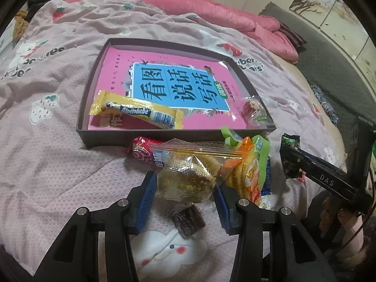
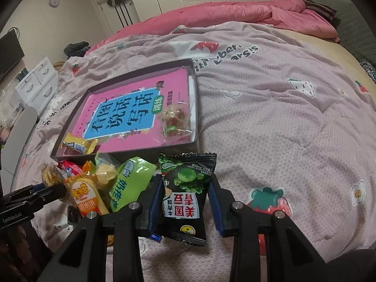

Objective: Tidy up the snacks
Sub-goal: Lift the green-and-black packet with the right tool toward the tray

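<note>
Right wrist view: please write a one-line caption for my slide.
Right gripper straddles a green pea packet on the quilt, before the box.

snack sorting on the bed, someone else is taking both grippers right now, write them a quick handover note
Left gripper: open, fingers either side of the clear-wrapped pastry; grip not confirmed.
Right gripper: open around the black green-pea packet; cannot tell whether it is gripped.
Done: yellow Alpenliebe roll and clear candy bag lie in the dark tray on the pink book.
Left: the pile in front of the tray, including the orange cracker pack, red packet, small dark sweet.
</note>
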Tool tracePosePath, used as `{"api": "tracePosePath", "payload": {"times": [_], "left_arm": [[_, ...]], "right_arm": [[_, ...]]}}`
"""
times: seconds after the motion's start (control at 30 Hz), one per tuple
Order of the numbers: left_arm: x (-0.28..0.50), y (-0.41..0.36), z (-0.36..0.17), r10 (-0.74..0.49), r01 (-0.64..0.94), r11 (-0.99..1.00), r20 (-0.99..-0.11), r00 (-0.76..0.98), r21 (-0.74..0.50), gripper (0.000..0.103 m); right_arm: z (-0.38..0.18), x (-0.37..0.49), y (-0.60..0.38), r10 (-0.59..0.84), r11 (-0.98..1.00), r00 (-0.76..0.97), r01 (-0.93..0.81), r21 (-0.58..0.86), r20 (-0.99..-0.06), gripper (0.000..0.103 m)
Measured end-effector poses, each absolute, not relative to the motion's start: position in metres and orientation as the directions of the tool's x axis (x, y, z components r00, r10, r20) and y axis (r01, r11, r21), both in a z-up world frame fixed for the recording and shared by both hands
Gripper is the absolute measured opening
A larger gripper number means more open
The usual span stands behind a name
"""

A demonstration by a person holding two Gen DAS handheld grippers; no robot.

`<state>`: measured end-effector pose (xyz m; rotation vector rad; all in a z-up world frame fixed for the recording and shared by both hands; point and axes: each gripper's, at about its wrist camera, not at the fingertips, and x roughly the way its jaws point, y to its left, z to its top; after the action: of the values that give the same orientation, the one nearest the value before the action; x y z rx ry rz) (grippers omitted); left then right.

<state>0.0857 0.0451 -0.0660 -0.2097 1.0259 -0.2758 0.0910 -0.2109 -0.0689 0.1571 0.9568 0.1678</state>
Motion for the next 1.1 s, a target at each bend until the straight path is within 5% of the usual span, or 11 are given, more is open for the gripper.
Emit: {"api": "tracePosePath", "payload": {"times": [1.1], "left_arm": [[0.074,0.044,-0.026,-0.329,0.160,0.943,-0.733,0.596,-0.293,0.049]], "right_arm": [[-0.033,0.080,-0.200,0.291,0.956,0.682,-0.183,0.229,-0.671,0.035]]}}
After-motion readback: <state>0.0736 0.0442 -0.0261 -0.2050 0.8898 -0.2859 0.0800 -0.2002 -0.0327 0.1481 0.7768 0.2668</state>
